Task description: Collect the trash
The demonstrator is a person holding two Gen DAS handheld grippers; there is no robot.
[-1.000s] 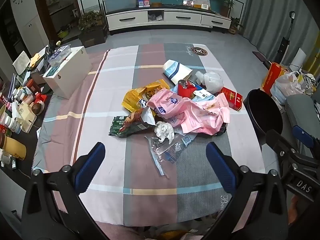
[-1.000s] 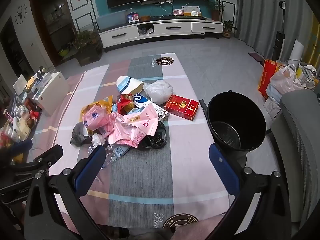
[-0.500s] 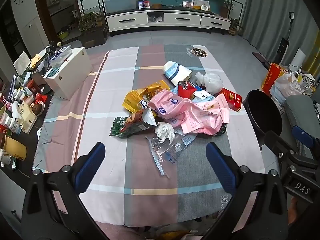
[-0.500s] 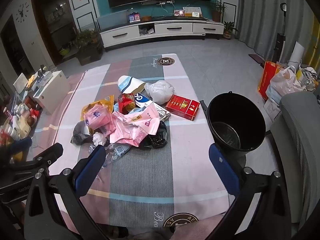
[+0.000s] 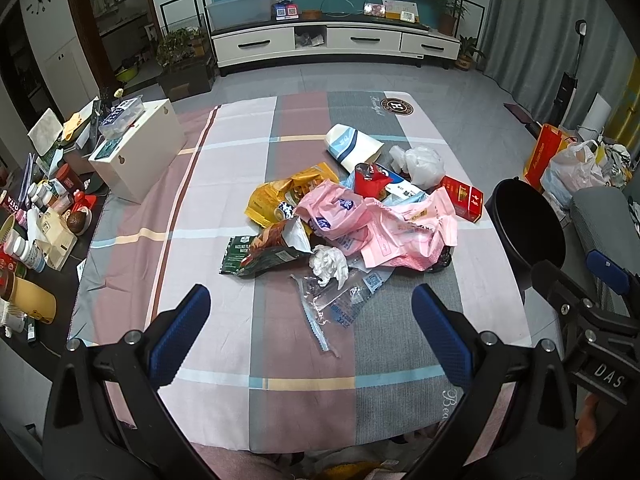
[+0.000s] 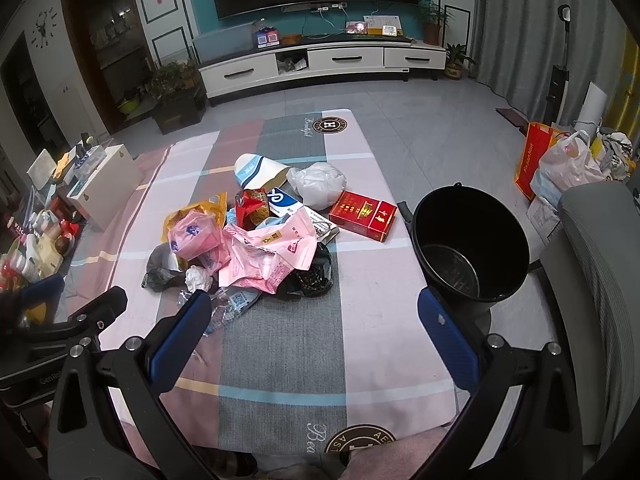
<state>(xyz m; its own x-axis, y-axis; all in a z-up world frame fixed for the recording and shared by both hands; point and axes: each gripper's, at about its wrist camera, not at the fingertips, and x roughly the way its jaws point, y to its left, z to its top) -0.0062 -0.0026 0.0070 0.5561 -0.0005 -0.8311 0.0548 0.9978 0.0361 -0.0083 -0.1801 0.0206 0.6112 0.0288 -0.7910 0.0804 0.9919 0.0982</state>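
While both the left gripper (image 5: 310, 316) and right gripper (image 6: 314, 316) hover spread wide and empty, start with the crumpled white tissue (image 5: 328, 265) at the heap's near edge, then drop it into the round black plastic bucket (image 6: 472, 246) beside the table.

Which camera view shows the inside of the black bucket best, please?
The right wrist view: the black bucket stands beside the table with its mouth open to the camera, so its rim, inner wall and bottom show. In the left wrist view the bucket sits at the right edge, only a dark oval, partly behind the other tool.
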